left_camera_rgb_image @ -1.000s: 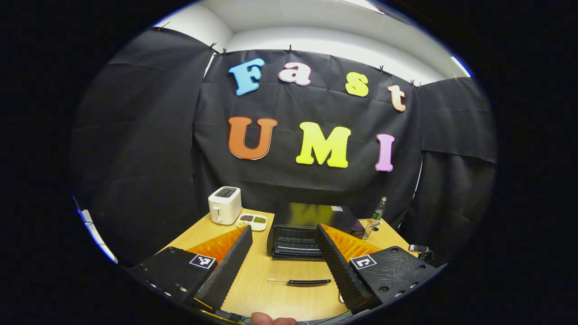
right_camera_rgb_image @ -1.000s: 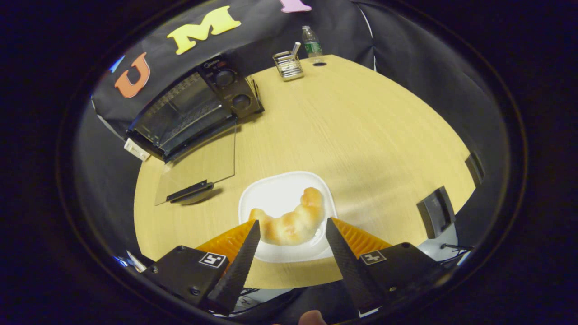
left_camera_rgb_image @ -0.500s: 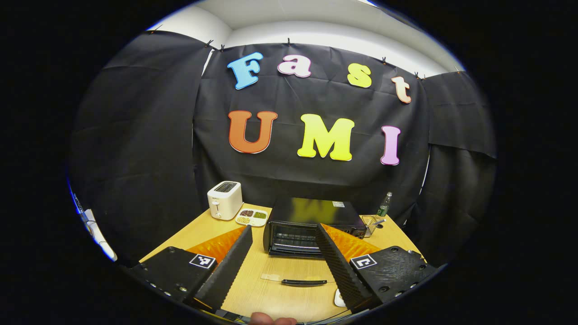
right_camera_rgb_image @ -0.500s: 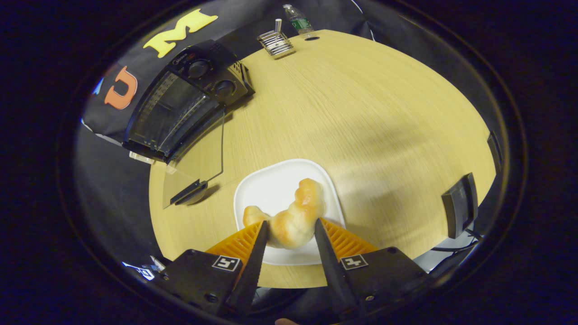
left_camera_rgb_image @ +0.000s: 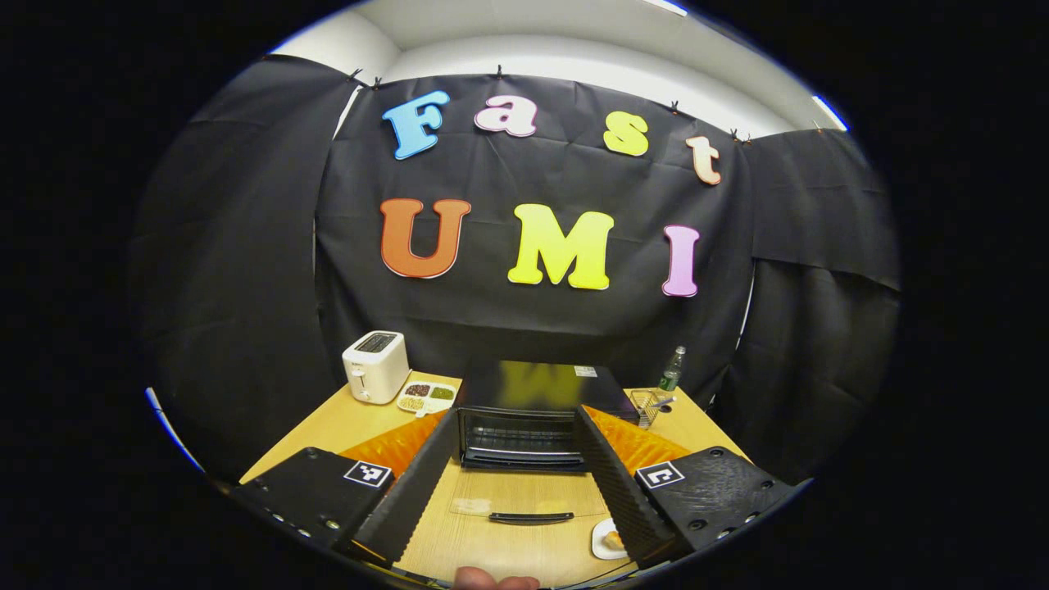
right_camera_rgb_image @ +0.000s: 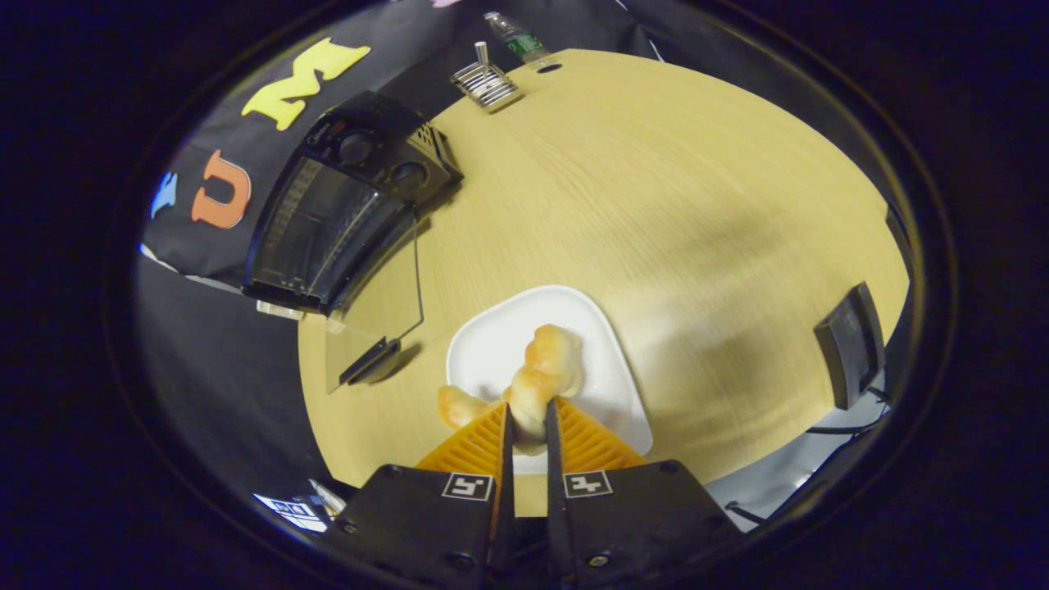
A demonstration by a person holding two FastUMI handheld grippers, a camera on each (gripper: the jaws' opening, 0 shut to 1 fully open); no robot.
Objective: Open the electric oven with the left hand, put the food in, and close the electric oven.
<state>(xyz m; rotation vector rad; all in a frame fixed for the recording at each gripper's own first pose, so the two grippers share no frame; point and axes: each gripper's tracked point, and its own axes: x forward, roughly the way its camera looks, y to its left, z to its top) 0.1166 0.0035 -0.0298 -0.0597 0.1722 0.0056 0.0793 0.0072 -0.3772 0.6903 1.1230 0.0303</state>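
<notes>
Left gripper [left_camera_rgb_image: 512, 471]: jaws spread wide, holding nothing, hovering back from the electric oven [left_camera_rgb_image: 524, 414]. Oven door [left_camera_rgb_image: 508, 504] is dropped flat on the wooden table [right_camera_rgb_image: 656, 205], handle toward the person, cavity open. Further left on the table, a white toaster [left_camera_rgb_image: 375, 367] and a divided snack dish [left_camera_rgb_image: 426, 397]; neither matters here.

Right gripper [right_camera_rgb_image: 524, 422]: jaws nearly closed, both fingers pinching the middle of the croissant [right_camera_rgb_image: 537, 381], which sits over the white plate [right_camera_rgb_image: 602, 344], just right of the open door. Whether it is off the plate I cannot tell.

Risks, as I judge them: the croissant is soft and curved, so a hard pinch may crush or tear it, and the free ends could sag or swing on the way over. The glass door lies between plate and cavity, so a low carry could clip its edge or handle. The rack opening looks shallow, so the fingers could catch its upper edge.

Far right: wire basket [right_camera_rgb_image: 485, 83], green-labelled bottle [right_camera_rgb_image: 512, 37].

Writing: small print on the oven's control panel and bottle label, both too small to read.
</notes>
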